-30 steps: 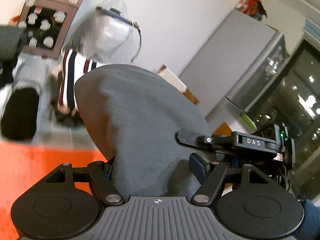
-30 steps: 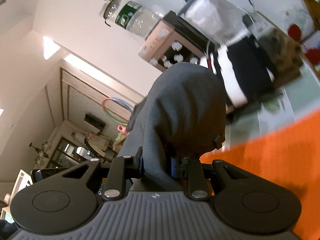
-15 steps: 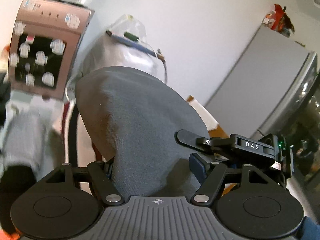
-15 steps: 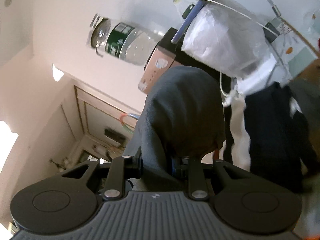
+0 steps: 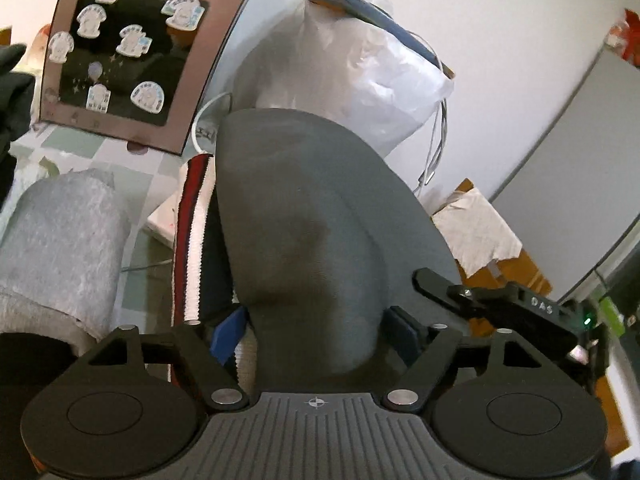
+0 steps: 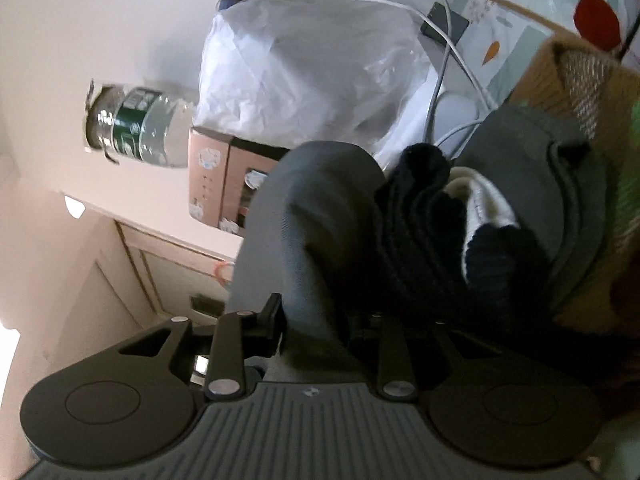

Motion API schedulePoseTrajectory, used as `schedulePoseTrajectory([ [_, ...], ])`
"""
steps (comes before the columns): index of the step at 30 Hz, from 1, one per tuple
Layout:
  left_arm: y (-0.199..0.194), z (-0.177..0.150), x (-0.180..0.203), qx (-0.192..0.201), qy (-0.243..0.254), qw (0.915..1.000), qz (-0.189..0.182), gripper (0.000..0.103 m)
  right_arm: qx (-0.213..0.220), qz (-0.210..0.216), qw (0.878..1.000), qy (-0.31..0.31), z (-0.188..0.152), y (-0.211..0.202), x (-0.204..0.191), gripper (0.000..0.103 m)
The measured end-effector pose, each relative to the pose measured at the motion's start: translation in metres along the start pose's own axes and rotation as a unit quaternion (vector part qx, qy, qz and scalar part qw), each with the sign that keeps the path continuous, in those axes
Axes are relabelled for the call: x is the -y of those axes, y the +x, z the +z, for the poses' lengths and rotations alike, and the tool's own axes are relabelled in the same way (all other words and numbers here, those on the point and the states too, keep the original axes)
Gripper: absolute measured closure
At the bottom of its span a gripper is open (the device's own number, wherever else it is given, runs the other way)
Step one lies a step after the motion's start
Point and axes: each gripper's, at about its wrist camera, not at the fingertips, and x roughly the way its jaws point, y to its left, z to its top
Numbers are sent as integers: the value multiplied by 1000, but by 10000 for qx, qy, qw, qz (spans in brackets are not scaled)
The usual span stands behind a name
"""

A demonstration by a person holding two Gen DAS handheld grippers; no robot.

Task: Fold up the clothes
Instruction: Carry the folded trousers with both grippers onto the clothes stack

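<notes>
Both claws clamped on the same dark grey folded cloth garment (image 5: 316, 232), held up off the bench.

Left claw (image 5: 316, 332) pinching the lower edge between blue pads, right claw (image 6: 316, 320) gripping the other side, fabric bulging up between. Behind: striped red-white-navy knit top (image 5: 192, 232), fuzzy light grey folded garment (image 5: 60, 248), crinkly white plastic bag (image 5: 352, 68), pink sticker-covered box (image 5: 132, 48). Dark heap of clothes (image 6: 460, 236) just right of the right claw.

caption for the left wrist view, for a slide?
Left hand-held gripper clamped on a grey garment, striped clothing and white plastic bag behind.
</notes>
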Motion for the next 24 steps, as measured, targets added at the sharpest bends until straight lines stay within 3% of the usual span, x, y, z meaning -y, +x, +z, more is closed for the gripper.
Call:
schedulePoseTrajectory([
  [4, -18, 2, 6, 115, -7, 9999, 80, 23, 47, -532, 9962, -692, 0, -13, -22, 46],
  [9, -60, 13, 13, 429, 220, 9985, 240, 26, 72, -1143, 9810, -1567, -5, -28, -53, 43],
  [11, -65, 20, 17, 384, 354, 9978, 408, 36, 41, -1325, 9721, -1936, -13, -34, -70, 43],
  [16, -58, 40, 28, 247, 660, 9957, 597, 76, -50, -1753, 9424, -2849, -34, -47, -113, 43],
  [18, -47, 49, 32, 164, 763, 9950, 627, 85, -211, -1787, 9279, -3264, -50, -39, -129, 43],
  [24, -2, 60, 34, -257, 988, 9923, 696, 87, -653, -1986, 8899, -4054, -97, -3, -155, 43],
])
